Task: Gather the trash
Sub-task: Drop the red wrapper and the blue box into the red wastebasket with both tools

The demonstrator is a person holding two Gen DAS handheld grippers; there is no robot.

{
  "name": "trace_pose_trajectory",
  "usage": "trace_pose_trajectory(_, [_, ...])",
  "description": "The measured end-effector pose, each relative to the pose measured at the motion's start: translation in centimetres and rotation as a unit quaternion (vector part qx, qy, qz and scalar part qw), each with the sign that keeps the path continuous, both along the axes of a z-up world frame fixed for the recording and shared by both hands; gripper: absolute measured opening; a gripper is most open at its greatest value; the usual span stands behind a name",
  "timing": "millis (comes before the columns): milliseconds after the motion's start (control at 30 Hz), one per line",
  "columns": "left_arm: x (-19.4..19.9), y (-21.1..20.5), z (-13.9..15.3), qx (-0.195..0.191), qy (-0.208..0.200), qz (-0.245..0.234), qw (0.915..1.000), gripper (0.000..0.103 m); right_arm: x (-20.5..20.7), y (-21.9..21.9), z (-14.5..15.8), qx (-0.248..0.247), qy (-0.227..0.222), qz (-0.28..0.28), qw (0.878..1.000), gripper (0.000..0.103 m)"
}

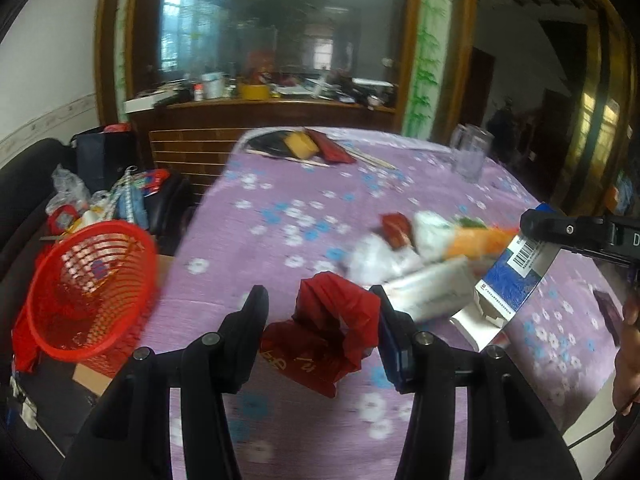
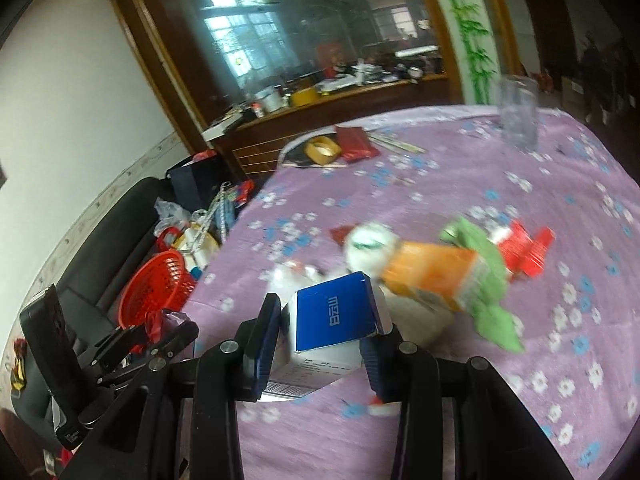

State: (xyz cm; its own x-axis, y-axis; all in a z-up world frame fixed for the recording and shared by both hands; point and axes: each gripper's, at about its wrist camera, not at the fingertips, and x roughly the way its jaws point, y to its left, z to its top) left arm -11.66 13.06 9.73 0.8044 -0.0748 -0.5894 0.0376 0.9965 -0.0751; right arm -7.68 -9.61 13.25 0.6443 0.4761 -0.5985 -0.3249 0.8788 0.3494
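Walls of white plaster and a big wooden cabinet (image 1: pixel 272 120) with glass doors stand behind a table (image 1: pixel 280 216). Its purple cloth has white and blue flowers on it. A dark sofa (image 2: pixel 120 216) sits beside the table, with bags and clutter on it.

Beside the table's edge, near the sofa, is a red basket (image 1: pixel 90 288) made of plastic mesh. It is tipped toward the camera.

In the middle of the table lies a pile of trash (image 2: pixel 432 268): an orange carton, a green scrap, red wrappers and white plastic. It lies just past both grippers. A clear glass jug (image 1: pixel 470 152) stands at the far side. Near the far edge are a roll of yellow tape (image 2: pixel 322 150), a red packet (image 2: pixel 356 142) and some thin sticks.

The left gripper (image 1: pixel 318 312) holds a crumpled red wrapper (image 1: pixel 332 328). Its fingers pinch the wrapper from both sides, above the cloth.

The right gripper (image 2: pixel 320 328) pinches a blue and white box (image 2: pixel 334 328). The box sits tight between the blue pads, lifted above the cloth. In the left view, the box hangs near the trash pile, with its flap open.
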Motion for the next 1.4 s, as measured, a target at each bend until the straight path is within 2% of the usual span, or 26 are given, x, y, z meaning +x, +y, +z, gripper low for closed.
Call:
trace_pose_trajectory(200, [-0.2, 7.6, 1.0, -0.004, -0.008, 0.071, 0.9974, 0.050, 1.6, 8.5, 2.4, -0.017, -0.022, 0.062, 0.998, 0.042])
trace_pose_trajectory(367, [0.5, 14.3, 0.3, -0.003, 0.002, 0.130, 0.9916, 0.050, 3.5, 15.9, 3.9, -0.025, -0.033, 0.105, 0.994, 0.042])
trace_pose_trajectory(500, [1.5, 19.0, -0.9, -0.015, 0.011, 0.163, 0.9864, 0.050, 5.1, 21.8, 4.1, -0.036, -0.040, 0.132, 0.990, 0.042])
trace_pose_trajectory(667, [2.3, 22.3, -2.0, -0.025, 0.016, 0.183, 0.9826, 0.050, 7.5, 28.5, 3.1, -0.048, -0.034, 0.152, 0.987, 0.042])
trace_pose_trajectory(700, [2.5, 22.8, -2.1, -0.027, 0.015, 0.185, 0.9823, 0.052, 7.7, 29.3, 2.9, -0.049, -0.033, 0.153, 0.987, 0.042])
trace_pose_trajectory(833, [2.3, 24.0, -2.3, -0.035, 0.003, 0.192, 0.9808, 0.074, 9.5, 33.2, 1.8, -0.051, -0.025, 0.164, 0.985, 0.043])
trace_pose_trajectory(933, [2.2, 24.4, -2.3, -0.041, -0.002, 0.195, 0.9799, 0.082, 9.9, 34.2, 1.5, -0.041, -0.026, 0.169, 0.984, 0.052])
trace_pose_trajectory(1000, [2.1, 24.4, -2.3, -0.046, -0.005, 0.198, 0.9791, 0.083, 10.0, 34.1, 1.7, -0.031, -0.024, 0.172, 0.984, 0.056])
trace_pose_trajectory(1067, [2.1, 24.3, -2.3, -0.046, -0.005, 0.198, 0.9792, 0.083, 9.9, 33.5, 2.2, -0.011, -0.031, 0.178, 0.984, 0.065])
trace_pose_trajectory(1267, [1.0, 23.1, -1.6, -0.045, -0.020, 0.202, 0.9781, 0.083, 8.6, 30.7, 3.9, 0.011, -0.049, 0.183, 0.982, 0.065])
trace_pose_trajectory(1400, [0.3, 22.0, -1.4, -0.039, -0.025, 0.190, 0.9807, 0.083, 7.6, 28.2, 5.1, 0.022, -0.056, 0.185, 0.981, 0.065])
